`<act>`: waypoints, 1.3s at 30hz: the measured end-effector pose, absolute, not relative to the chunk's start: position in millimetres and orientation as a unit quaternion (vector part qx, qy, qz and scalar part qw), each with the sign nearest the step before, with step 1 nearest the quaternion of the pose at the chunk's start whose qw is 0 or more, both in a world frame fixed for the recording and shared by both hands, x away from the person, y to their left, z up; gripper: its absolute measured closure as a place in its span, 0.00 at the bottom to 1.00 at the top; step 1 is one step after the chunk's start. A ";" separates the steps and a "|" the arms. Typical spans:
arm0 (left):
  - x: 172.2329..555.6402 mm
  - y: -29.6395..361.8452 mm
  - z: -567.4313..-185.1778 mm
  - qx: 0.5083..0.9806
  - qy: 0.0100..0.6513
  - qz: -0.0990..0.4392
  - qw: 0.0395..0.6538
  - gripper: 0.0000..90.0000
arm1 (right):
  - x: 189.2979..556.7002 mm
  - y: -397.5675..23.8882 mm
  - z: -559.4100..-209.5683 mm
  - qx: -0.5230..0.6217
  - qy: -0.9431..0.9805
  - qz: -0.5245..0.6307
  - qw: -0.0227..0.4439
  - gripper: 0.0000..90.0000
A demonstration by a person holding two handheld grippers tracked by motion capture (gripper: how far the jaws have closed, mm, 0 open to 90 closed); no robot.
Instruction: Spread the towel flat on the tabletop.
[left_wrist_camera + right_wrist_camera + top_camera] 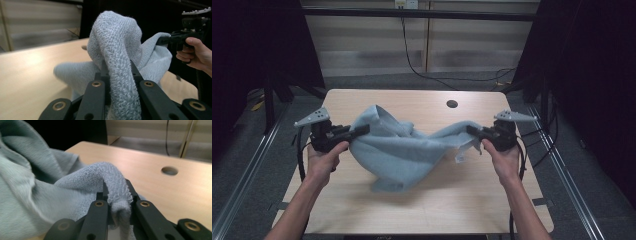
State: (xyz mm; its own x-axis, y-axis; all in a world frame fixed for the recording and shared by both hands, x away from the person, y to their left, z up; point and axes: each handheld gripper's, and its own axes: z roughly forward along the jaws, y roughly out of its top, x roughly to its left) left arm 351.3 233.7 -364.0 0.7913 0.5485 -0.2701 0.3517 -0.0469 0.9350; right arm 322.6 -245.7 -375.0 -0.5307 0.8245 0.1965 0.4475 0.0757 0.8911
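This looks like a lab: a plain wooden table (427, 210) stands inside a dark metal frame (422, 13), with black curtains (592, 75) and loose cables (437, 77) on the far floor.

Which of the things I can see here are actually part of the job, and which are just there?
In the job:
- towel
- left gripper, clamped on one end
- right gripper, clamped on the other end

Just there:
- table
- hole in the tabletop
- black cable on the wall

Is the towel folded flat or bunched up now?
Bunched up. The towel sags in loose folds between the left gripper and the right gripper, each pinching one end above the table.
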 end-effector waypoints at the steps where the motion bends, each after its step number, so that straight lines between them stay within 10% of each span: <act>1: 353.7 235.7 -358.9 0.715 0.316 0.089 0.617 0.90 | 328.0 -245.5 -368.8 0.448 0.707 0.513 0.190 0.95; 17: 374.1 243.5 -281.8 0.691 0.303 0.214 0.621 0.90 | 370.3 -233.6 -265.3 0.415 0.674 0.548 0.271 0.95; 31: 293.9 240.8 -431.1 0.772 0.322 0.102 0.538 0.89 | 265.7 -246.7 -424.5 0.439 0.745 0.476 0.161 0.95; 39: 254.2 244.9 -482.2 0.806 0.328 0.049 0.489 0.84 | 224.5 -245.7 -458.4 0.444 0.765 0.450 0.118 0.83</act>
